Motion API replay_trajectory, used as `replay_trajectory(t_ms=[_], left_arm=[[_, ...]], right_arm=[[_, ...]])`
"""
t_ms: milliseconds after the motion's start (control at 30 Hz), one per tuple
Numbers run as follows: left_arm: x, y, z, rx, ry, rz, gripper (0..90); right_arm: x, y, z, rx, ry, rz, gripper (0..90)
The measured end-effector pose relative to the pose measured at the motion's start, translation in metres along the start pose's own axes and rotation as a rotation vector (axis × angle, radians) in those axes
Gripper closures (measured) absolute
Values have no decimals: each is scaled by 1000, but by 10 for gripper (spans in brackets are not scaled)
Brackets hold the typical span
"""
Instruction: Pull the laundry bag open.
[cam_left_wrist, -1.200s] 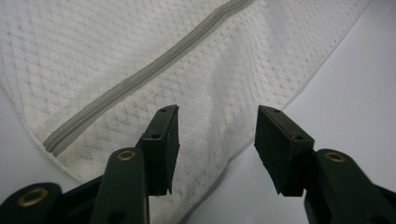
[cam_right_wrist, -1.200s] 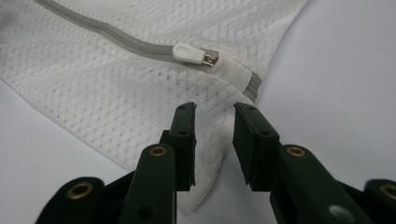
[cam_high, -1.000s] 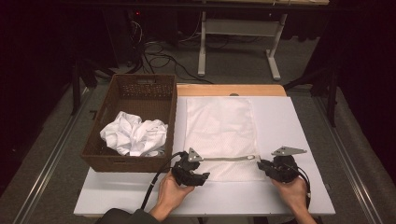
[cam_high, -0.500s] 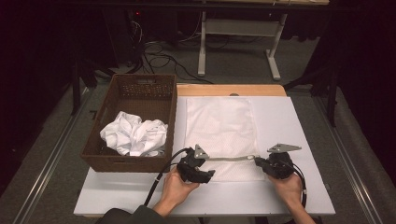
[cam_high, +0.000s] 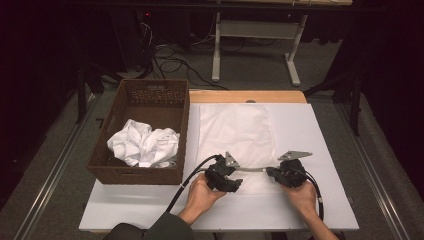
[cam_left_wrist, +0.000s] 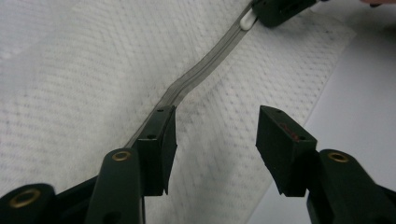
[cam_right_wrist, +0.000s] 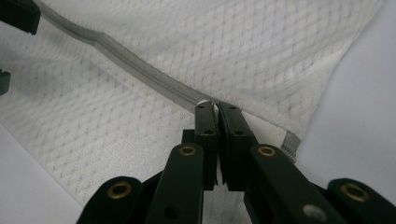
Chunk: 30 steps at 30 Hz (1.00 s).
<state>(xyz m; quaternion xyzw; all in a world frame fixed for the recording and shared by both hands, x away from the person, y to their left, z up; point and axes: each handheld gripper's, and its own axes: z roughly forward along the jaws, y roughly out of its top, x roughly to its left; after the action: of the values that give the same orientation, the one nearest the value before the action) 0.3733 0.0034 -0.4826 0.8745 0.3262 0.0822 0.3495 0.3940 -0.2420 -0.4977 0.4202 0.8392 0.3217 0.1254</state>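
The white mesh bag lies flat just beside the brown basket. The right gripper pinches its zipper pull. The left gripper is half open beside the zipper.

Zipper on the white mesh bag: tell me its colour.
Grey, with a white pull; the zipper on the mesh bag shows best in the right gripper view.

White tabletop w/ a wooden strip along the far edge. Directly on it: brown wicker basket at left, overhanging the left edge; white mesh bag flat at centre, grey zipper along its near edge, prob. closed.
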Motion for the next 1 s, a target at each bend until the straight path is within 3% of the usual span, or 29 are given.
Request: replay_trajectory(t_ms=[67, 200, 233, 433, 767, 1000], left_arm=[[-1, 5, 3, 0, -5, -5, 466], [-2, 12, 10, 3, -18, -53, 448], [-3, 15, 13, 0, -25, -64, 457], [-6, 25, 25, -4, -21, -44, 491], [-10, 38, 44, -14, -36, -52, 556], [-10, 40, 54, -23, -44, -66, 602]], right_arm=[[0, -1, 1, 7, 7, 5, 877], [-7, 0, -16, -80, 5, 44, 877], [-11, -2, -16, -79, -3, 57, 880], [-21, -8, -12, -89, -8, 115, 900], [-18, -9, -4, -58, -21, 87, 900], [-19, -11, -1, -53, -13, 110, 900]])
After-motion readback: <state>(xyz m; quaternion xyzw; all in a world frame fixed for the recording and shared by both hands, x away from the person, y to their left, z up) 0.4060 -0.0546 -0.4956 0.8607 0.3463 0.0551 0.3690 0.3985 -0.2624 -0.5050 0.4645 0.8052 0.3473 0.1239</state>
